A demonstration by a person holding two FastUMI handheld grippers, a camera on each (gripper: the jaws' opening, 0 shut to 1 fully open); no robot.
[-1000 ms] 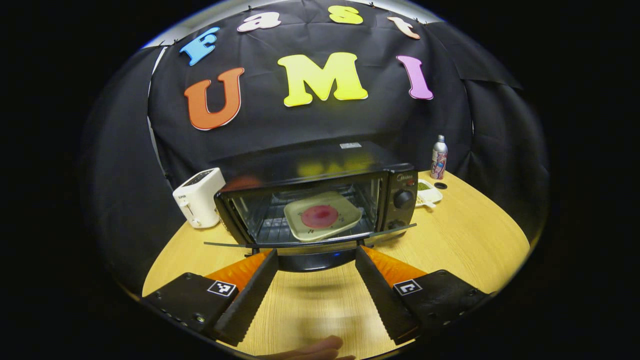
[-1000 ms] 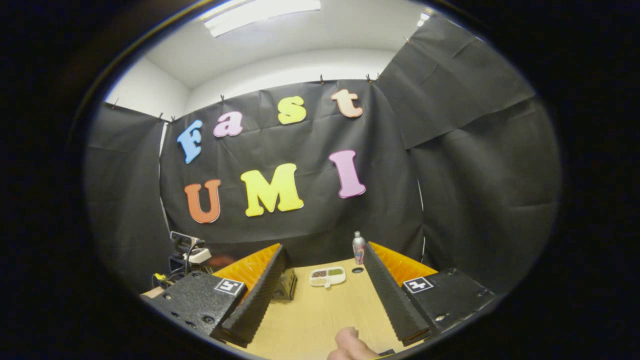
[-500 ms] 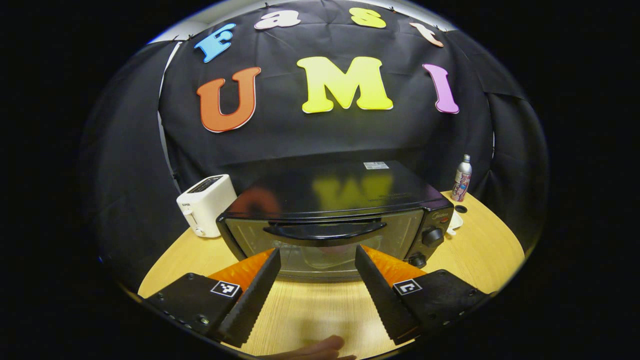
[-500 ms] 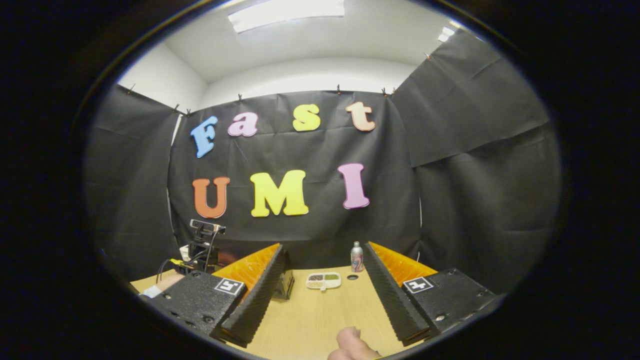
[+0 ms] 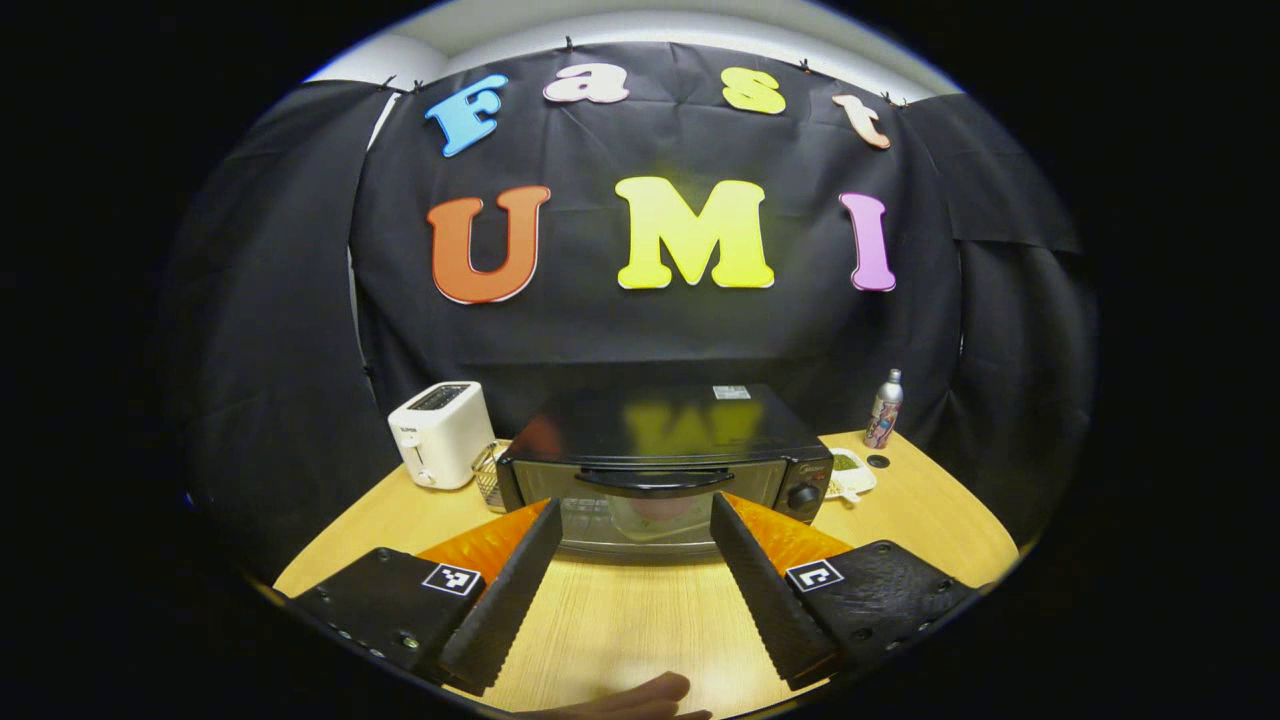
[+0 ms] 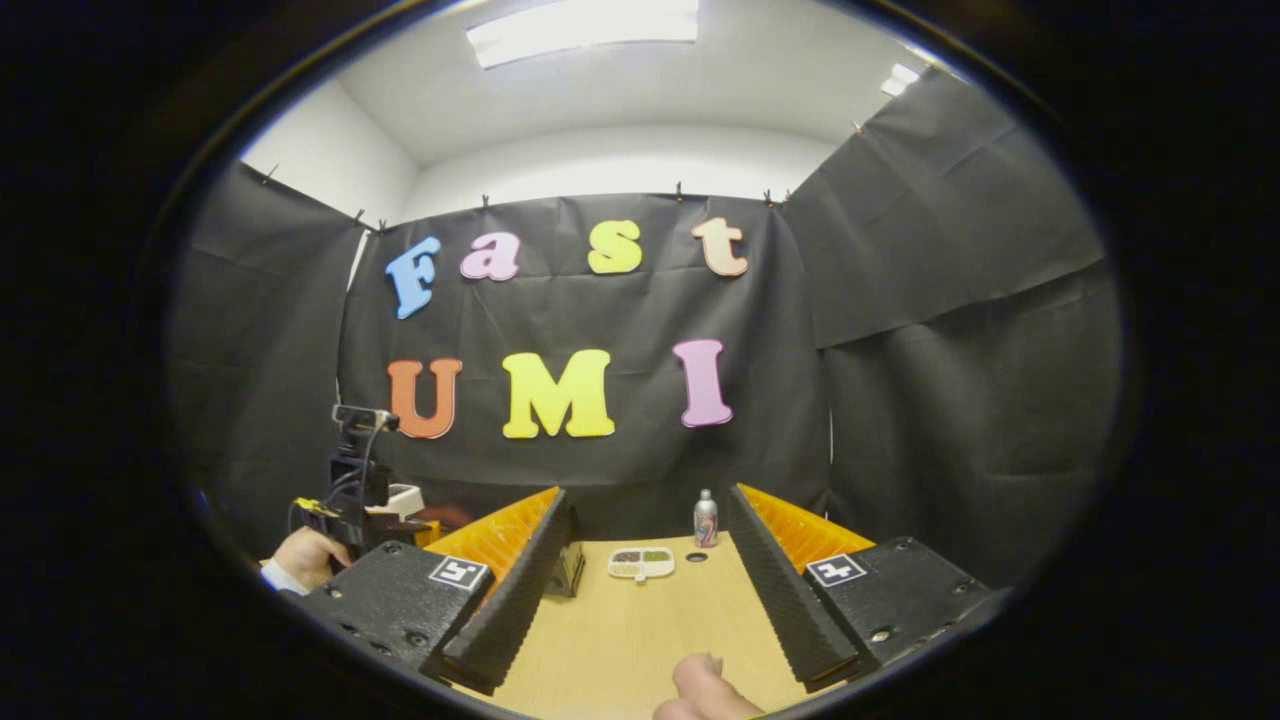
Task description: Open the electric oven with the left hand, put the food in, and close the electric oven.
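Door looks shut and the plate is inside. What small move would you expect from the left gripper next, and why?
Probably just a short further retreat to rest. The oven door is closed, its handle free, and the plate of food shows faintly behind the glass. The left gripper is open, short of the oven over the table, holding nothing. The right gripper is open too.

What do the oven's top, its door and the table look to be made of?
Oven top: glossy dark metal, likely, since it mirrors the wall. Door: clear glass, seemingly; a plate shows dimly behind. Table: pale wood or laminate, with fine grain lines.
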